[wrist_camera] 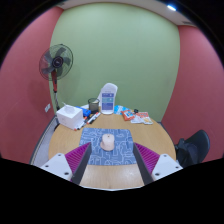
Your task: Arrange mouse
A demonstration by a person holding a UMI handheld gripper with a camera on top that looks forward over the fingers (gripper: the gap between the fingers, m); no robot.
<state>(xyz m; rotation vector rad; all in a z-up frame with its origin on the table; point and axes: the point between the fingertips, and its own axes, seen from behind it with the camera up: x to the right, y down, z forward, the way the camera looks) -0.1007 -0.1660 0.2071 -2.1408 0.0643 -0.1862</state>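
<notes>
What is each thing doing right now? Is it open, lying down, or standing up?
gripper: open, holding nothing.
mouse: lying flat on the mouse pad, just ahead of the fingers, untouched.
mouse pad: spread flat on the table.
fan: standing upright; cannot tell if spinning.
white box: closed, sitting on the table.

Smooth, matt, light wood-look tabletop (70, 142). Cloth-like matt mouse mat (108, 146), blue-grey with a printed pattern. Pale, smooth plastic mouse (107, 141) with a soft sheen. Glossy magenta pads on pale plastic fingers (62, 164) of the claw (109, 170). Dark plastic fan (57, 64) with a grille. White, smooth plastic box (70, 116). Matt painted walls (115, 40), green and red.
</notes>
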